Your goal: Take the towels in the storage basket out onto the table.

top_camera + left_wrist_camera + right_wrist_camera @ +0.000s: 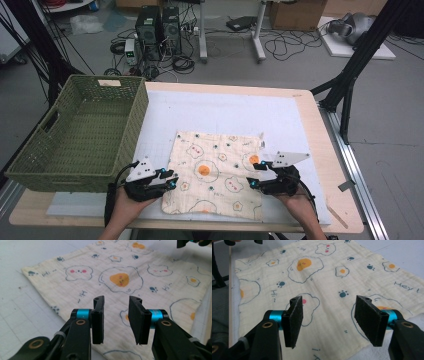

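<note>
Flat on the white mat (pixel 300 125), lying spread near the table's (pixel 334 150) front edge: a cream cloth (pixel 216 172) printed with fried eggs, paw marks and small words, just right of the green basket (pixel 75 132) but apart from it. Showing a little crumpling along the near edge, otherwise smooth.

Hovering at the cloth's near left corner, the left gripper (pixel 171 180), jaws parted with a clear gap and holding nothing; pointing across the cloth toward the right. Seen along those jaws in the left gripper view (pixel 116 317), the cloth (pixel 120 285) stretching away beyond and beneath the tips, its edge passing just under them.

Sitting at the cloth's right edge, a little above the near right corner, the right gripper (pixel 256 176), jaws spread wide, gripping nothing, aiming leftward over the fabric. In the right gripper view (pixel 329 315), the cloth (pixel 324 277) lying under and past the pads, egg print directly between them.

Coming in from the bottom, a hand behind each gripper: left hand (pixel 122 210), right hand (pixel 300 205). Cloth lying between the two grippers.

Beyond the table, computer towers (pixel 159 27) and tangled cables (pixel 285 45) resting on the grey floor.
</note>
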